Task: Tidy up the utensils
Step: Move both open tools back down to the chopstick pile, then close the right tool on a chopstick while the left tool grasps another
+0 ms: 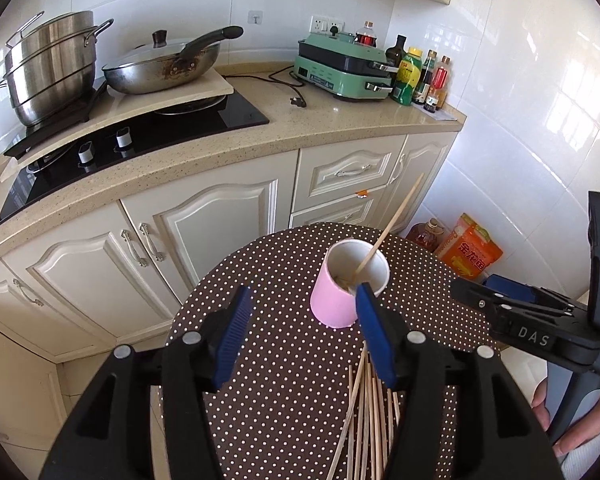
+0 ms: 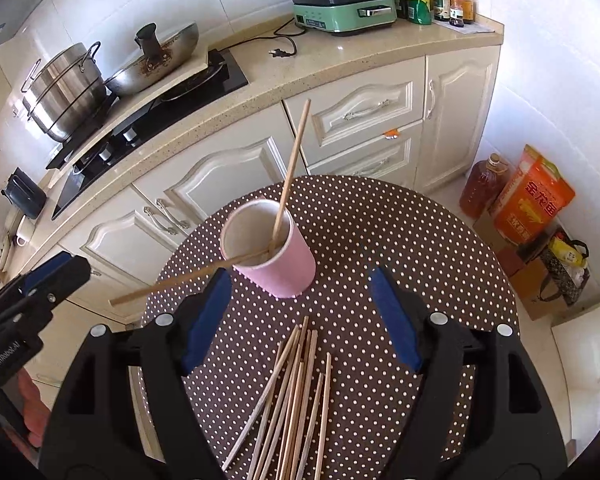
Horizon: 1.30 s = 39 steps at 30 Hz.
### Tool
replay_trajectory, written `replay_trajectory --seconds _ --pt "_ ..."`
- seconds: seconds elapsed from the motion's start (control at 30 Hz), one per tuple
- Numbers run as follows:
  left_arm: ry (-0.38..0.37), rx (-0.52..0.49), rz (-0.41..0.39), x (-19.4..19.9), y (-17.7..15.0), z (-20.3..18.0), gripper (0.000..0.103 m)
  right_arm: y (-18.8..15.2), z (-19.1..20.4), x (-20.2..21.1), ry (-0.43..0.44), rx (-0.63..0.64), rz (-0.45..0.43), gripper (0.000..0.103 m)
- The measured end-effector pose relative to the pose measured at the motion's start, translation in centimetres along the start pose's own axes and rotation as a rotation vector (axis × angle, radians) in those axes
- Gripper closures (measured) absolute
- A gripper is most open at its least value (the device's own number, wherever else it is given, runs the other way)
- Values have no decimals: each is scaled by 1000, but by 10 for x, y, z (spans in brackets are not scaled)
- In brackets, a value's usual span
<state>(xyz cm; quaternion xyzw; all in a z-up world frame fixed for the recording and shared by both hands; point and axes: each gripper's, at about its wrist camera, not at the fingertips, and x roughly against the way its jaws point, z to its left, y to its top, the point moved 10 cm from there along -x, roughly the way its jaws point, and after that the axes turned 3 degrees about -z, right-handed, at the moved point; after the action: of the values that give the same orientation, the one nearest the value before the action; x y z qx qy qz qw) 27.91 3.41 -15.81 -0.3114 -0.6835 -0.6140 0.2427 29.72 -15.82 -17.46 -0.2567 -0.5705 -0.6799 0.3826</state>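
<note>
**Sticks in front of both claws, cup beyond**

We see the loose sticks lying in a fan on the dotted desk, long axes running roughly away from us toward the pink cup. In the right wrist view the pile sits between and just below the right claw, whose jaws stand released with nothing between them. The left claw is also released and empty; its right pad sits in front of the cup wall, and whether it touches we cannot tell. From it the pile lies low and to the right, so we judge the right hand better placed for the next pick.

The right view shows two sticks in the cup, one upright-leaning, one tipped far over the rim toward the left claw. The left view shows only one clearly.
</note>
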Motion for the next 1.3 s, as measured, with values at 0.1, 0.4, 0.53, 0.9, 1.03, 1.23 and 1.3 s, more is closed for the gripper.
replay_trajectory --seconds 0.1,0.4,0.53,0.9,1.03,1.23,1.3 --pt "9 -5 12 2 -12 4 48 -11 -5 -1 -12 -6 18 31" --pt "26 16 124 -19 -67 16 46 -60 -24 -22 -43 -35 123 31" --pt "31 27 195 -35 -97 20 46 -89 -34 -37 -72 -39 191 31" --pt "11 35 348 -64 -160 15 46 -170 -58 -76 -138 -32 380 31" --pt "-1 45 389 -72 -174 12 46 -188 -56 -85 -156 3 418 31" --pt "-13 61 425 -79 -188 9 46 -202 -46 -94 -217 92 407 31" --pt "-19 65 436 -80 -191 8 46 -204 -37 -97 -229 108 399 31"
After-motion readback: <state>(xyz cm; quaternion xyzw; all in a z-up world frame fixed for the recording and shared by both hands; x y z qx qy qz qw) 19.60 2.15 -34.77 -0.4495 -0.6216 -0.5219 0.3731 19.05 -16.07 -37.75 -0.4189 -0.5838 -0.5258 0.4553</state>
